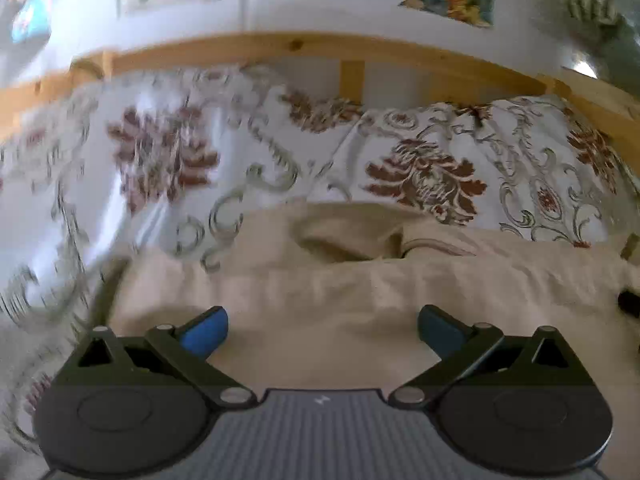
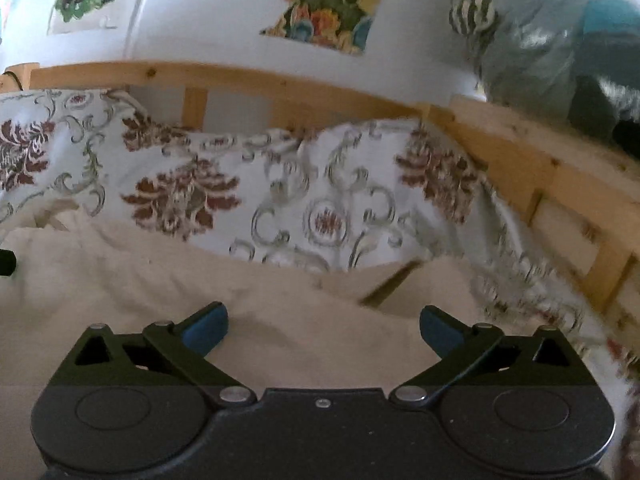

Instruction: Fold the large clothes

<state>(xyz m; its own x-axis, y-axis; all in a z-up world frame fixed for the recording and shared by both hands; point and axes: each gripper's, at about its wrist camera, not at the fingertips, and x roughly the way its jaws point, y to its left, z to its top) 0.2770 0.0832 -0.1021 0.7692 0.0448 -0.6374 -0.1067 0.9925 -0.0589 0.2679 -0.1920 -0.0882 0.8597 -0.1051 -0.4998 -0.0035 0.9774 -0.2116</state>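
Observation:
A large cream garment [image 1: 360, 288] lies rumpled on a bed, with a folded-over opening near its far edge. My left gripper [image 1: 323, 330] hangs just above it, wide open, blue pads apart and nothing between them. In the right wrist view the same cream garment [image 2: 200, 280] spreads under my right gripper [image 2: 324, 328], which is also wide open and holds nothing. A dark part of the other gripper [image 2: 6, 262] shows at the left edge there.
A floral bedspread [image 1: 168, 152] and a matching pillow [image 1: 460, 172] lie beyond the garment. A wooden bed frame [image 1: 280, 46] runs along the back, and its side rail [image 2: 560, 184] stands at the right. Pictures hang on the white wall [image 2: 224, 20]. Clothes [image 2: 560, 40] are piled at the upper right.

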